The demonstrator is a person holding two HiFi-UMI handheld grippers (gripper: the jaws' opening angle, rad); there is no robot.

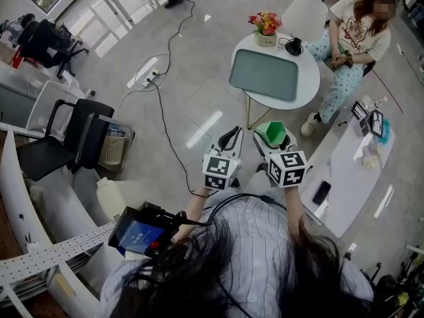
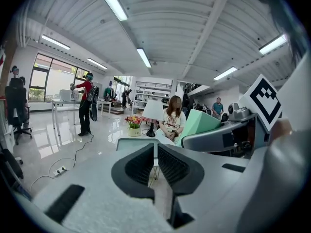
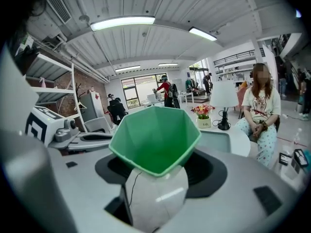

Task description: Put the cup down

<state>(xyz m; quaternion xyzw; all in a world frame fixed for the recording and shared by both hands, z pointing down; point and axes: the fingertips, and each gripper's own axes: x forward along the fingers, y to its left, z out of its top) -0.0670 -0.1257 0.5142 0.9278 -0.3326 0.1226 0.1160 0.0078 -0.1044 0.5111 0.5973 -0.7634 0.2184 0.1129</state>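
A cup (image 1: 271, 132), green inside and white outside (image 3: 154, 154), sits upright between the jaws of my right gripper (image 3: 160, 171), which is shut on it. In the head view that gripper (image 1: 273, 141) hangs over the floor, short of the round white table (image 1: 308, 78). A grey-green tray (image 1: 265, 75) lies on the table, also visible past the cup (image 3: 216, 141). My left gripper (image 1: 230, 138) is just left of the right one. Its jaws (image 2: 156, 165) are shut with only a thin slit between them and nothing held.
Flowers (image 1: 265, 24) and a white lamp (image 1: 305, 15) stand at the table's far edge. A person (image 1: 351, 45) sits behind it. A long white table (image 1: 344, 177) with a phone (image 1: 321, 192) is to my right. A cable (image 1: 165, 111) crosses the floor; black chairs (image 1: 73, 138) stand left.
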